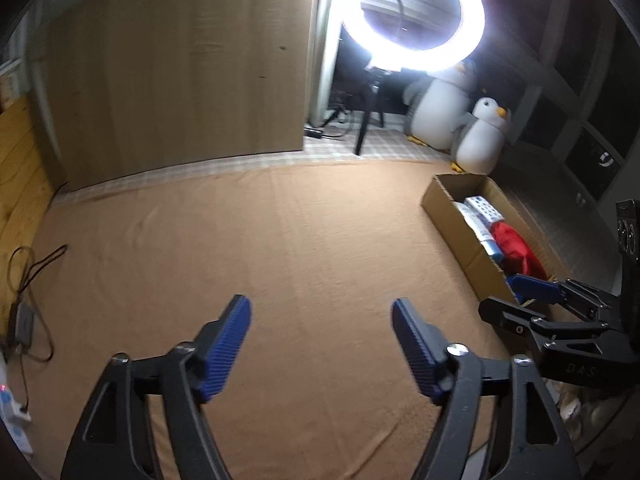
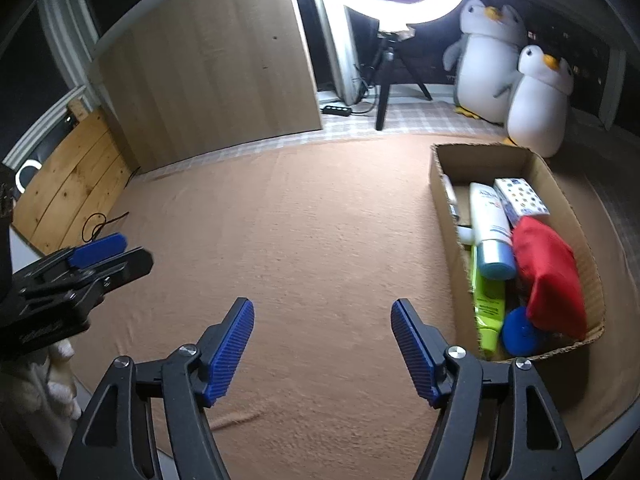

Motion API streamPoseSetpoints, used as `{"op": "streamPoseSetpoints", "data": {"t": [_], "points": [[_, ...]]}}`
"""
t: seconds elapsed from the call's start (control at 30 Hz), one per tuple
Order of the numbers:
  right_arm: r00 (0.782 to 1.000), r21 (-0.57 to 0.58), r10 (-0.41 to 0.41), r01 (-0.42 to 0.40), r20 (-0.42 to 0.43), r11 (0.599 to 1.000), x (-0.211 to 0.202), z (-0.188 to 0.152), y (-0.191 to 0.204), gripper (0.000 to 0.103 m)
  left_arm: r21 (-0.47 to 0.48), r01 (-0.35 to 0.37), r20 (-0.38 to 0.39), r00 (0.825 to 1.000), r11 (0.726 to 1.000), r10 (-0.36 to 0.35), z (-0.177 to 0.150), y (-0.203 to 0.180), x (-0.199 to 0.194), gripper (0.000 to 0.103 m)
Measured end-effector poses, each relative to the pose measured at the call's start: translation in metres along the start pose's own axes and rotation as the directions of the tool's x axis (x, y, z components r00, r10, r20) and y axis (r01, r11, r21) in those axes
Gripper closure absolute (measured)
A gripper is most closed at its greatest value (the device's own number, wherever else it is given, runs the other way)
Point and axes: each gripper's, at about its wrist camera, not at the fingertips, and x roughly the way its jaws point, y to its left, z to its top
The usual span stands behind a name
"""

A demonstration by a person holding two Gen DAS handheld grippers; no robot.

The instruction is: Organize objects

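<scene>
Over the tan cloth (image 2: 304,232) both grippers hang with nothing in them. The left gripper (image 1: 322,344) has its blue pads wide apart, and so does the right gripper (image 2: 322,344). Off to the right sits the cardboard box (image 2: 440,168), holding a red pouch (image 2: 548,272), a white tube (image 2: 490,224), a green tube (image 2: 488,304) and a spotted box (image 2: 520,196).
</scene>
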Motion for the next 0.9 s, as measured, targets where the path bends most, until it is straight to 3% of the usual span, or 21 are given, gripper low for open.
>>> {"op": "streamPoseSetpoints", "data": {"t": [0.23, 0.53, 0.9], "points": [[1.000, -0.022, -0.009, 0.009, 0.008, 1.000, 0.002, -0.002, 0.016, 0.026, -0.072, -0.059, -0.004, 0.998, 0.996, 0.059, -0.019, 0.022, -0.018, 0.014], [0.998, -0.104, -0.058, 0.059, 0.014, 0.993, 0.001, -0.011, 0.036, 0.025, -0.133, -0.101, -0.038, 0.995, 0.986, 0.097, -0.040, 0.042, -0.023, 0.014], [0.997, -0.096, -0.070, 0.072, 0.026, 0.993, 0.000, -0.013, 0.039, 0.025, -0.118, -0.135, -0.072, 0.989, 0.984, 0.127, -0.045, 0.047, -0.010, 0.014]]}}
